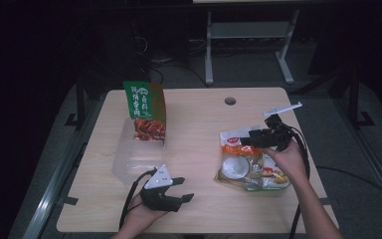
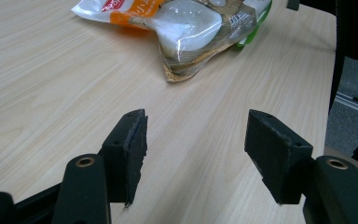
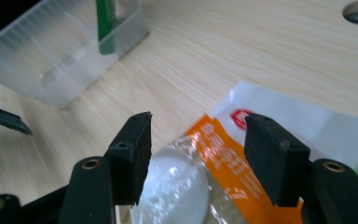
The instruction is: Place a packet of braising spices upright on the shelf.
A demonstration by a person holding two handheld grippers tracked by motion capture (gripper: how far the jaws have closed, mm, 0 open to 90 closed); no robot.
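Pale wood-grain table, cable hole near the far edge, bare strip of top between the two work areas.

Right gripper: jaws wide, nothing pinched. In the right gripper view the snack bag lies directly under and between the jaws: orange band below the right-hand jaw, glossy white bowl print below the left-hand one. Pads look clear of the film; can't tell for sure whether the tips touch it. Beyond the jaws the bag's white top edge, then open wood up to the cable hole.

Snack bag in the high view: flat on the table, right half, near the right edge. Its near end is well short of the front edge.

Left gripper: jaws wide, empty, bare wood between and under them. Ahead of the jaws in the left gripper view, a clear run of table, then the same bag, well apart. To the right of the jaws the table edge drops off to floor.

Clear plastic bin: just beyond the left gripper, near it, not touching as far as I can see. In it one green pouch standing upright against the far wall, top sticking well above the rim. Near part of the bin holds nothing visible. From the right gripper view the bin sits far left beyond the jaws, well apart.
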